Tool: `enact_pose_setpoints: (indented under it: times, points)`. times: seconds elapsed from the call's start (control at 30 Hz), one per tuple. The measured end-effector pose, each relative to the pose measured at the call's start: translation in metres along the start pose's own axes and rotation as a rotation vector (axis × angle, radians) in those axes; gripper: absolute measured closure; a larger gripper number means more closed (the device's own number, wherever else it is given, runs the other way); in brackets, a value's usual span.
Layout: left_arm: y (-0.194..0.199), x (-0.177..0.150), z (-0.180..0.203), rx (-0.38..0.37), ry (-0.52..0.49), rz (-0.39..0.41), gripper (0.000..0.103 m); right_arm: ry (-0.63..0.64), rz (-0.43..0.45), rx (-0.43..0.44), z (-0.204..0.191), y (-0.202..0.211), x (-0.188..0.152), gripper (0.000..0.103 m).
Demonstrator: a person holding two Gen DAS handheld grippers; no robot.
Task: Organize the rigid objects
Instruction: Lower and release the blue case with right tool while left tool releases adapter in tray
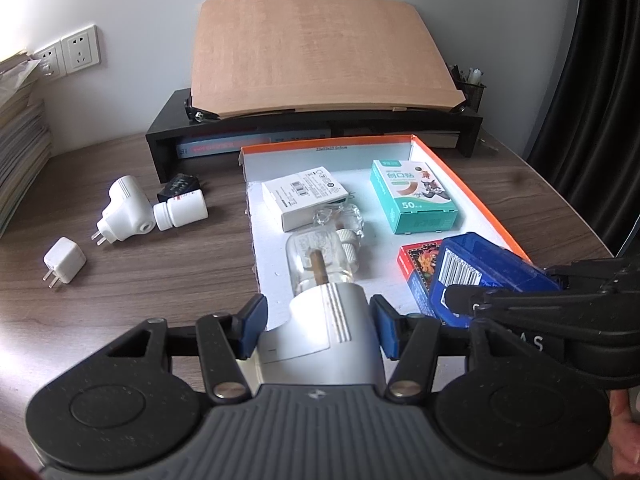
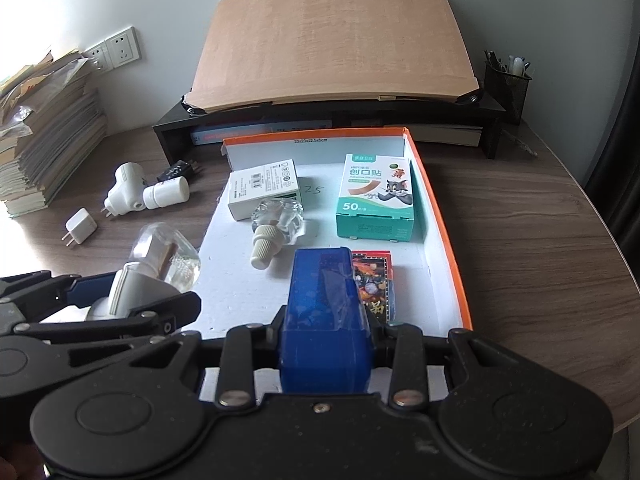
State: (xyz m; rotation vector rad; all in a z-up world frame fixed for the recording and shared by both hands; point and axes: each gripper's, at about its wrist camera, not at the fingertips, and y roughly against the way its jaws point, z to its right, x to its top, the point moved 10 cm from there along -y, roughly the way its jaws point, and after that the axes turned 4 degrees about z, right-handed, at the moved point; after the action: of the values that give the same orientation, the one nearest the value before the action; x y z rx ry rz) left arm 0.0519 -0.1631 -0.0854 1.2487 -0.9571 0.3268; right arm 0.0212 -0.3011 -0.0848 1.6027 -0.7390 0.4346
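My left gripper (image 1: pixel 320 312) is shut on a white plug-in vaporizer (image 1: pixel 328 332) whose clear bottle (image 1: pixel 320 264) points forward over the near left part of the orange-rimmed tray (image 1: pixel 472 184). From the right wrist view, this gripper (image 2: pixel 132 296) and vaporizer (image 2: pixel 136 284) hang at the tray's left edge. My right gripper (image 2: pixel 326 320) is shut on a blue plastic case (image 2: pixel 324 300) above the tray's near end, partly over a red card pack (image 2: pixel 376 280). A white box (image 2: pixel 264 188), a green bandage box (image 2: pixel 376 200) and a glass bottle (image 2: pixel 276 220) lie in the tray.
Left of the tray, the desk holds another white plug-in (image 1: pixel 124 208), a white pill bottle (image 1: pixel 180 212), a black adapter (image 1: pixel 180 186) and a white charger cube (image 1: pixel 64 264). Behind stands a black riser (image 1: pixel 168 140) with a wooden board (image 1: pixel 320 52), beside a pen holder (image 2: pixel 506 84). Stacked papers (image 2: pixel 48 140) fill the far left.
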Motion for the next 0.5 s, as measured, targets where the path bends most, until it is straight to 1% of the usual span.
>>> enact_pose_setpoints:
  times: [0.3,0.5]
  points:
    - [-0.001,0.0,0.002,-0.005,-0.003,-0.001,0.046,-0.012,0.009,-0.017,0.008,0.001,0.002,0.061]
    - [-0.002,0.001,0.006,-0.011,-0.009,-0.001,0.046,-0.028,0.019,-0.006,0.012,0.004,0.003,0.061]
